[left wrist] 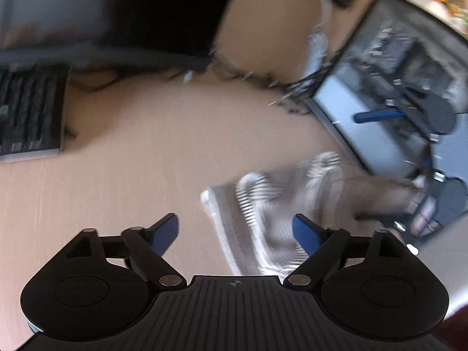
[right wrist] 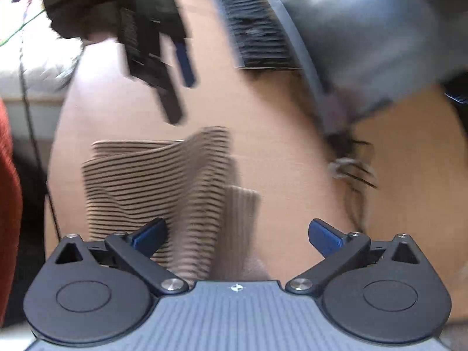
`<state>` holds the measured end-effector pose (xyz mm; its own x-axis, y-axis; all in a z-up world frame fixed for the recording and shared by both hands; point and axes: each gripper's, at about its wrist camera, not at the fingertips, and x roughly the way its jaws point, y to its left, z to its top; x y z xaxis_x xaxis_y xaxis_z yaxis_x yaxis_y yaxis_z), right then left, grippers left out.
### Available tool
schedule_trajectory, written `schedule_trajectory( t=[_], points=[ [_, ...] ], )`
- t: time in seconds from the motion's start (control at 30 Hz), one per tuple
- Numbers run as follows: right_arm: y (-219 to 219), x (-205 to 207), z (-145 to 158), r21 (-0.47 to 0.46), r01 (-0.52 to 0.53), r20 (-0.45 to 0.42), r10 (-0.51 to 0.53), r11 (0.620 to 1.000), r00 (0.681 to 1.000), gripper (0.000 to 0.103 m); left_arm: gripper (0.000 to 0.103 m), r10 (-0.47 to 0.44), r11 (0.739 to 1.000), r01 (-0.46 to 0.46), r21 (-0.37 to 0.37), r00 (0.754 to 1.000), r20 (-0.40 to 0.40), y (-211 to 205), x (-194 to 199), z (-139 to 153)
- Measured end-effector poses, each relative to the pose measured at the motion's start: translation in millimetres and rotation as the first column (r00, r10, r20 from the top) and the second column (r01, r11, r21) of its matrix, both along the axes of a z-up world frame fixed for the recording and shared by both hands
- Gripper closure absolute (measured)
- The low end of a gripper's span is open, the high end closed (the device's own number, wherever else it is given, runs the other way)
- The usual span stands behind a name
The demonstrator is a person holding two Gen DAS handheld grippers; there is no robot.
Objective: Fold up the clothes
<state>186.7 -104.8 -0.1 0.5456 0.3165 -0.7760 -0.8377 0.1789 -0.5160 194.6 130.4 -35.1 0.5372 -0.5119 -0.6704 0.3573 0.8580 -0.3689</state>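
A beige garment with thin dark stripes (right wrist: 163,187) lies rumpled and partly folded on the light wooden table (right wrist: 286,152). My right gripper (right wrist: 237,234) hovers open just over its near edge, nothing between the fingers. The left wrist view shows the same striped garment (left wrist: 269,204) to the right, blurred by motion. My left gripper (left wrist: 235,234) is open above the table, its right finger over the cloth. The left gripper also appears in the right wrist view (right wrist: 178,82), high above the garment's far side. The right gripper shows in the left wrist view (left wrist: 389,117), far right.
A black keyboard (left wrist: 29,114) lies on the table's left, seen again as the keyboard (right wrist: 257,29) further back. A dark monitor (left wrist: 163,11) stands behind it. Tangled cables (left wrist: 263,79) run along the table's rear. A red fabric (right wrist: 8,193) sits at the left edge.
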Motion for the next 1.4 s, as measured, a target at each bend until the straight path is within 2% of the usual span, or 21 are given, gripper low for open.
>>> schedule_trajectory(
  t=[0.07, 0.17, 0.23, 0.3, 0.4, 0.43, 0.5, 0.53, 0.6, 0.67, 0.77, 0.8, 0.87, 0.97, 1.03, 1.07, 1.1, 1.17, 1.27, 1.33, 1.4],
  points=[
    [-17, -1, 5, 0.057, 0.076, 0.018, -0.077, 0.995, 0.997, 0.000, 0.008, -0.065, 0.997, 0.066, -0.028, 0.997, 0.032, -10, -5, 13],
    [-40, 7, 7, 0.120, 0.182, -0.081, -0.173, 0.976, 0.982, 0.000, 0.006, -0.186, 0.982, 0.188, -0.033, 0.981, 0.055, -36, -3, 18],
    [-44, 11, 0, 0.128, 0.206, -0.143, -0.187, 0.970, 0.972, 0.001, 0.006, -0.246, 0.969, 0.244, 0.032, 0.968, 0.060, -57, 3, 13],
    [-43, 15, -11, 0.122, 0.206, -0.202, -0.179, 0.971, 0.963, 0.015, 0.006, -0.279, 0.957, 0.274, 0.100, 0.959, 0.048, -73, 12, 4],
    [-40, 20, -26, 0.112, 0.197, -0.282, -0.159, 0.974, 0.946, 0.015, 0.006, -0.291, 0.950, 0.286, 0.127, 0.956, 0.023, -77, 18, -3],
    [-35, 22, -27, 0.107, 0.172, -0.294, -0.134, 0.979, 0.946, 0.017, 0.005, -0.285, 0.952, 0.280, 0.122, 0.958, 0.019, -73, 18, -4],
    [-26, 25, -24, 0.095, 0.137, -0.340, -0.097, 0.986, 0.935, 0.046, 0.006, -0.257, 0.961, 0.254, 0.108, 0.966, 0.017, -60, 18, -4],
    [-22, 24, -22, 0.086, 0.118, -0.356, -0.080, 0.989, 0.931, 0.053, 0.005, -0.233, 0.969, 0.230, 0.095, 0.972, 0.015, -51, 17, -5],
    [-13, 17, -13, 0.067, 0.020, -0.323, 0.003, 0.998, 0.946, 0.078, 0.005, -0.178, 0.982, 0.177, 0.064, 0.984, 0.012, -32, 12, -7],
    [-1, 10, -4, 0.046, -0.097, -0.280, 0.106, 0.994, 0.954, 0.086, 0.005, -0.102, 0.995, 0.102, 0.009, 0.995, 0.003, -9, 5, -11],
    [18, 0, 11, 0.006, -0.267, -0.220, 0.262, 0.964, 0.940, 0.086, 0.005, -0.014, 0.998, 0.013, -0.069, 1.000, -0.017, 21, -4, -15],
    [25, -1, 11, -0.013, -0.314, -0.203, 0.305, 0.949, 0.930, 0.086, 0.005, 0.004, 0.997, -0.005, -0.076, 1.000, -0.022, 25, -4, -16],
    [40, 12, -11, -0.063, -0.347, -0.188, 0.330, 0.936, 0.925, 0.086, 0.004, 0.015, 0.997, -0.016, -0.079, 1.000, -0.018, 28, -8, -14],
    [42, 34, -31, -0.062, -0.312, -0.187, 0.296, 0.948, 0.937, 0.083, 0.004, -0.026, 0.998, 0.026, -0.053, 1.000, 0.003, 13, -10, -11],
    [41, 48, -40, -0.047, -0.276, -0.190, 0.263, 0.960, 0.946, 0.076, 0.004, -0.036, 0.999, 0.036, 0.026, 0.999, 0.020, -3, -11, -15],
    [39, 54, -40, -0.032, -0.248, -0.187, 0.238, 0.968, 0.953, 0.062, 0.004, -0.037, 0.996, 0.034, 0.082, 0.999, 0.034, -14, -10, -18],
    [37, 56, -31, -0.004, -0.201, -0.178, 0.197, 0.980, 0.964, 0.039, 0.004, -0.038, 0.991, 0.031, 0.128, 0.998, 0.047, -23, -7, -20],
    [26, 57, -11, 0.066, -0.104, -0.151, 0.113, 0.992, 0.982, 0.015, 0.004, -0.036, 0.980, 0.023, 0.199, 0.997, 0.066, -37, 4, -24],
    [-5, 46, 16, 0.189, 0.064, -0.133, -0.039, 0.980, 0.990, 0.000, 0.004, -0.056, 0.967, 0.029, 0.253, 0.994, 0.098, -48, 17, -27],
    [-27, 38, 21, 0.243, 0.168, -0.129, -0.140, 0.955, 0.982, 0.000, 0.003, -0.083, 0.955, 0.049, 0.292, 0.991, 0.106, -54, 26, -30],
    [-43, 36, 11, 0.279, 0.291, -0.126, -0.266, 0.915, 0.956, 0.000, 0.003, -0.114, 0.941, 0.077, 0.330, 0.989, 0.095, -59, 34, -35]
  ],
)
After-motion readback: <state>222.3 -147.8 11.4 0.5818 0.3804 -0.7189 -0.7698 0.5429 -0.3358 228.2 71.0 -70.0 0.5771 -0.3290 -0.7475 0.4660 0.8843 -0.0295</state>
